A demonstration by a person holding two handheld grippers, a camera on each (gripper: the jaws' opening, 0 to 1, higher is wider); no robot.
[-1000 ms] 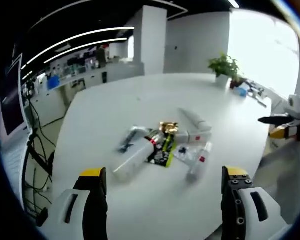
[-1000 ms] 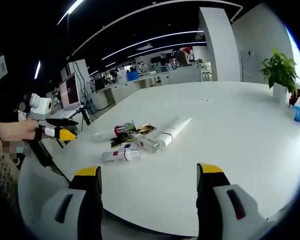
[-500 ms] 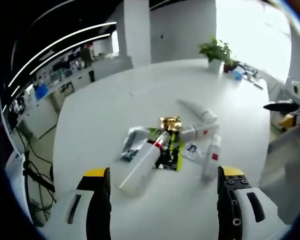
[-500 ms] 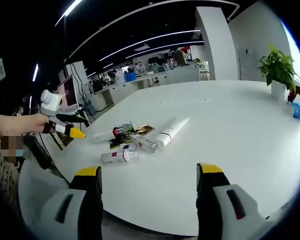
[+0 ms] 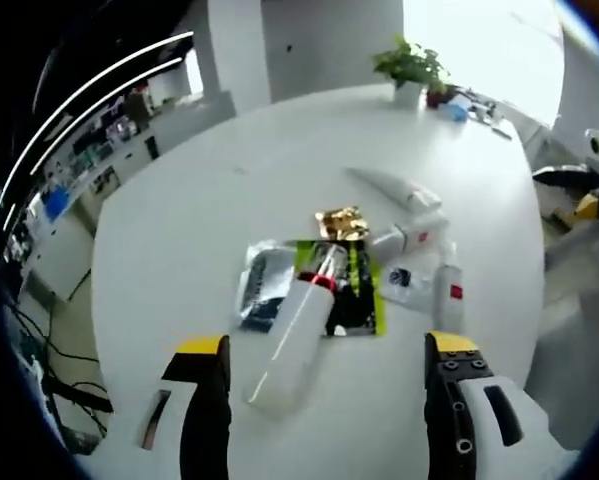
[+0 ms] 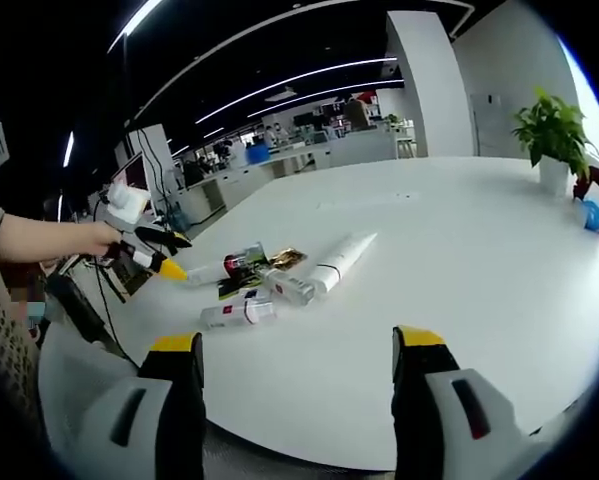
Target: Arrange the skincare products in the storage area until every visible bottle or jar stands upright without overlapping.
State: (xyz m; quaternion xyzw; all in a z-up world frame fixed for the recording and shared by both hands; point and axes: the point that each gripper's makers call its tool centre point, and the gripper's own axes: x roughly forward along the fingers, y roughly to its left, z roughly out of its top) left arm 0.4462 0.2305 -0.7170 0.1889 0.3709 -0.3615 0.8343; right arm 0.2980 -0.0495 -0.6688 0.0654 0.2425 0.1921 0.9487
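Skincare products lie in a pile on the white table. A big white bottle with a red neck band lies on its side. Around it lie a green-black sachet, a silver sachet, a gold sachet, a white tube and a small red-labelled bottle. My left gripper hovers open over the big bottle's base. The right gripper view has the tube, the small bottle and the left gripper beside the pile. My right gripper hangs open, well short of them.
A potted plant and small clutter stand at the table's far side. Desks and monitors fill the office behind. A person's hand holds the left gripper. The right gripper shows off the table's edge.
The left gripper has moved in toward the pile and now looks more steeply down on it, the big bottle between its jaws' line. The right gripper has barely moved.
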